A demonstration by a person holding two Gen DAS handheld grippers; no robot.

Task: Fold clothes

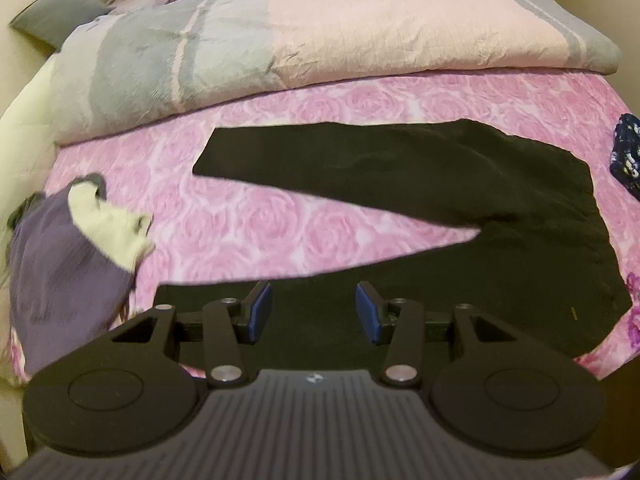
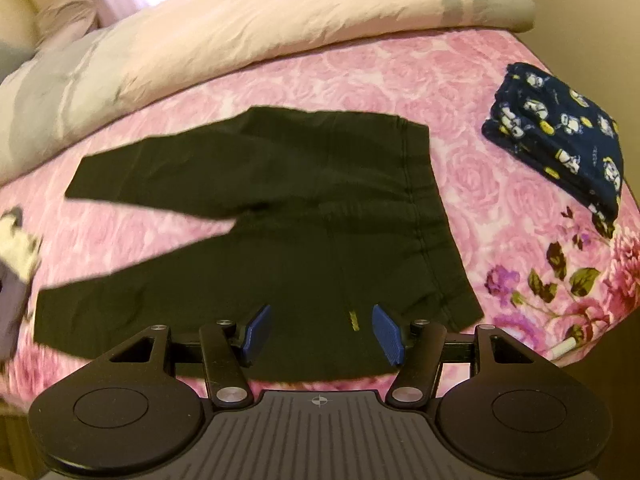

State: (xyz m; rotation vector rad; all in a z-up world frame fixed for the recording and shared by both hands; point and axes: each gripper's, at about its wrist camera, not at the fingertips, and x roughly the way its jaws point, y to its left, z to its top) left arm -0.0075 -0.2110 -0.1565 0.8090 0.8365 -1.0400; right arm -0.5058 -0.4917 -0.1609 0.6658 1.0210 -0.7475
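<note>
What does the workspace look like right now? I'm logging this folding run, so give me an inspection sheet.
Surface: bed with pink rose sheet; a bunched duvet lies along its far side.
Job's things: black trousers spread flat, legs apart, waistband to the right; folded navy printed garment on the right; unfolded pile of purple and pale clothes on the left.
Clutter: small white stick-like item near the bed's right edge.
Grippers: left gripper open, over a trouser leg; right gripper open, near the waist.
Cables: nothing seen.
Surroundings: grey cushion; curtain behind.
</note>
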